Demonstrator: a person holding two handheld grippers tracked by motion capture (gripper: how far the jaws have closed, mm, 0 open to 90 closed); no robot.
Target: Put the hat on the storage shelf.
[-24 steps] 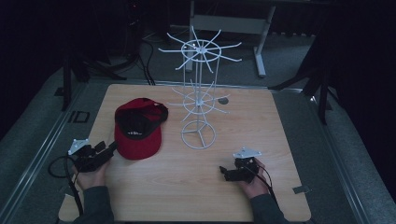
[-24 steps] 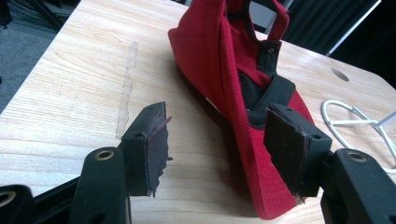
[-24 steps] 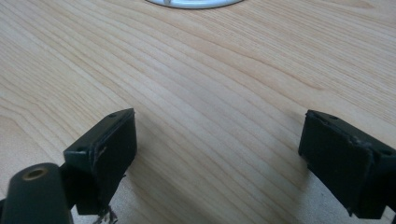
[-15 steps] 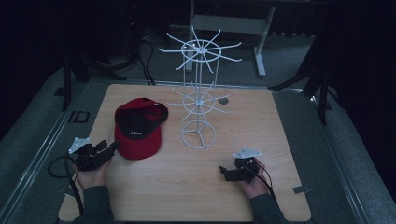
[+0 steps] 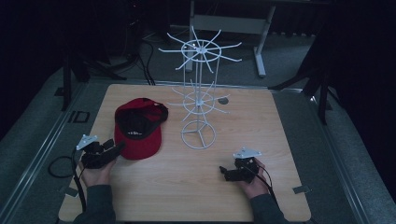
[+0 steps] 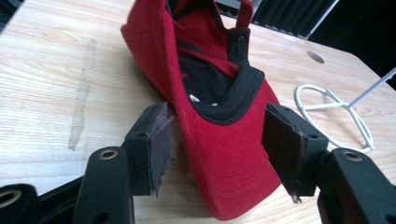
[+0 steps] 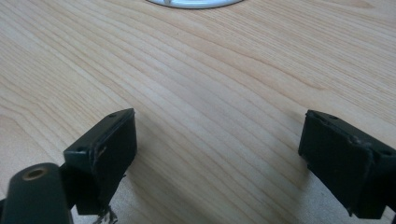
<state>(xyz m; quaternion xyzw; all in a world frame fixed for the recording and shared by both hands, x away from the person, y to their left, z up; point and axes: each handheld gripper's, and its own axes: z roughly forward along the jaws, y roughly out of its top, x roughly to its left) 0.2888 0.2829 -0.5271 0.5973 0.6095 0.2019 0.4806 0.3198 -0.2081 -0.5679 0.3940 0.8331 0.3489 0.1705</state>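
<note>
The red cap [image 5: 137, 128] is lying upside down on the wooden counter [image 5: 280, 140], left of the white wire rack [image 5: 198, 102]. The left gripper [image 6: 217, 140] is being held with its fingers wide, the cap's brim between them, pads not pressing. The right gripper [image 7: 217, 158] is being held wide over bare counter, holding nothing.

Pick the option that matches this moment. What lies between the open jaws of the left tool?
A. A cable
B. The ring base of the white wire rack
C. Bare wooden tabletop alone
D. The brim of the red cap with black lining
D: in the left gripper view the brim of the red cap with black lining runs between the two black jaws of the left tool, which stand apart and do not press on it.
</note>
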